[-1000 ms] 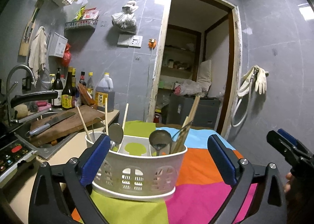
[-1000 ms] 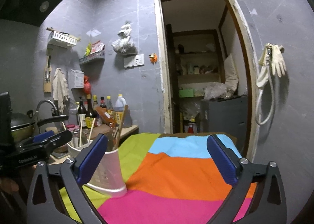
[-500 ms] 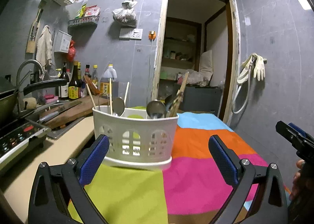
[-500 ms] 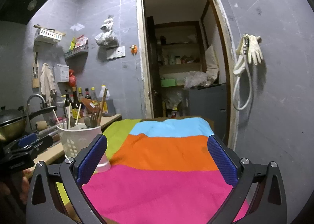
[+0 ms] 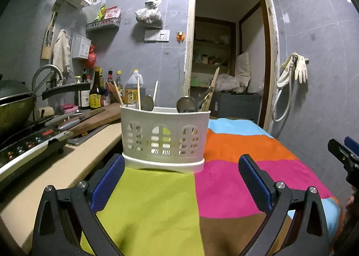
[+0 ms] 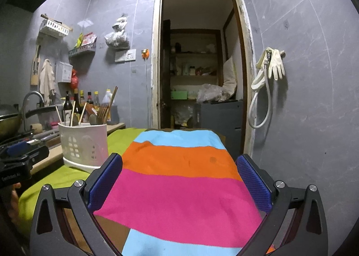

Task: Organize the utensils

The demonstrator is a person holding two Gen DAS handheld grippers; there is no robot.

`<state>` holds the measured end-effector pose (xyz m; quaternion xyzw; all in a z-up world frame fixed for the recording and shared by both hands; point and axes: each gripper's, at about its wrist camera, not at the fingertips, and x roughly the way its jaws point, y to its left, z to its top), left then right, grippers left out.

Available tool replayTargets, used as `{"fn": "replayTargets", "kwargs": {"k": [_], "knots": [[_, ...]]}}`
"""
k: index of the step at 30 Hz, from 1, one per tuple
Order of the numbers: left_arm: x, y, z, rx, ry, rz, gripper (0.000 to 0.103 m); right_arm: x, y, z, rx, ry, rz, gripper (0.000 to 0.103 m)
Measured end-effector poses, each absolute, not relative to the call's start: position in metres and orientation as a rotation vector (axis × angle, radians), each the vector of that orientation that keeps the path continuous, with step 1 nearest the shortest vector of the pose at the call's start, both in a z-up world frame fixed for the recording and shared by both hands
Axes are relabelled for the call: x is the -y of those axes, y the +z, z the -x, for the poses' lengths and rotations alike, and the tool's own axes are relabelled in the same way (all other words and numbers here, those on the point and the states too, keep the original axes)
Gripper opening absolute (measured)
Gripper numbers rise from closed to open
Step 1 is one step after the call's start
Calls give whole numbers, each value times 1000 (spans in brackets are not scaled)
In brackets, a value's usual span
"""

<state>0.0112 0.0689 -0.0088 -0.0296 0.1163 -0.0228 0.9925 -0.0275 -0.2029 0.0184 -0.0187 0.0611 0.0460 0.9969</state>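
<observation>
A white plastic utensil holder stands upright on the striped cloth, near its left edge. Chopsticks, metal spoons and darker wooden sticks poke out of its top. My left gripper is open just in front of the holder, apart from it, with nothing between its blue pads. My right gripper is open over the pink stripe, to the right of the holder, also empty. Each gripper shows at the edge of the other's view.
Left of the cloth runs a beige counter with an induction cooker, a wok, a cutting board with a knife, a tap and sauce bottles. An open doorway lies behind. Gloves and a hose hang on the right wall.
Both grippers have pulled back toward me and dropped lower, so the holder looks farther off. The holder has stayed put and both grippers remain open.
</observation>
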Motion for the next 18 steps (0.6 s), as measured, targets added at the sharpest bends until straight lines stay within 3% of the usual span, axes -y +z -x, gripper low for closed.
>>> {"fn": "replayTargets", "kwargs": {"k": [18], "knots": [[-74,-12,-1,-213,-34,68,100,204,11,29,-149,83,15,103]]}}
